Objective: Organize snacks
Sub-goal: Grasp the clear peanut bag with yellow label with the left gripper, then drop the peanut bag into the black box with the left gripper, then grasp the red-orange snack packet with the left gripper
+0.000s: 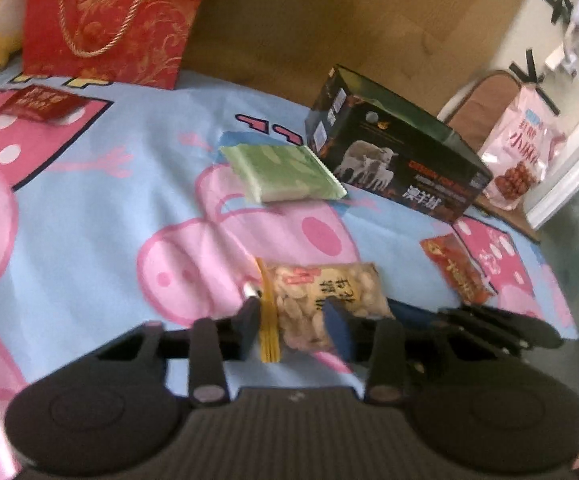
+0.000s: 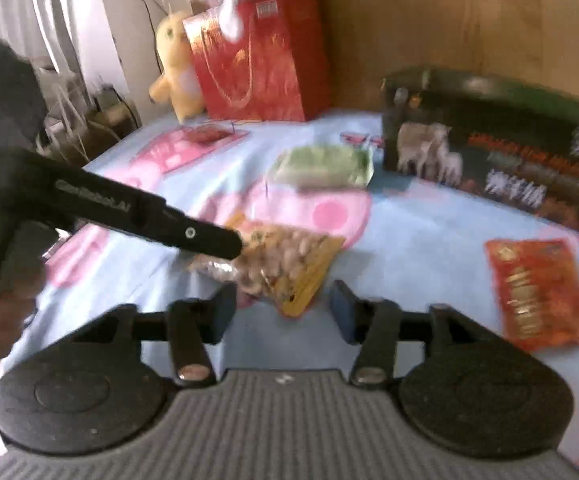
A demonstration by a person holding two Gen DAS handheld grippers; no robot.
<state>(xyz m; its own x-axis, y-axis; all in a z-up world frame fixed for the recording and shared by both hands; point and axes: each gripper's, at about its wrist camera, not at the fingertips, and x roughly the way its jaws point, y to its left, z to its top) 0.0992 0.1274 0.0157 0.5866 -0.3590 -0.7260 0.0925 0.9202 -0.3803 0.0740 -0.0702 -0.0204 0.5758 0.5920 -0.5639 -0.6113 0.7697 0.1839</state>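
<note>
We are early in the tidying, by our judgement: most snacks lie loose on the cartoon bed sheet [image 1: 89, 208]. Our left claw [image 1: 293, 324] pinches the nut packet [image 1: 321, 300], which sits in front of the dark sheep box [image 1: 401, 160], its far end low over the sheet. Our right claw [image 2: 283, 312] is spread with nothing between its pads, just short of that packet. The green packet [image 1: 285, 172] lies just left of the box, the orange-red packet [image 2: 537, 292] in front of its right end, a small red packet [image 1: 41, 104] far to its left near the red gift bag [image 1: 105, 16]. All four seem still to be gathered, probably into the box
</note>
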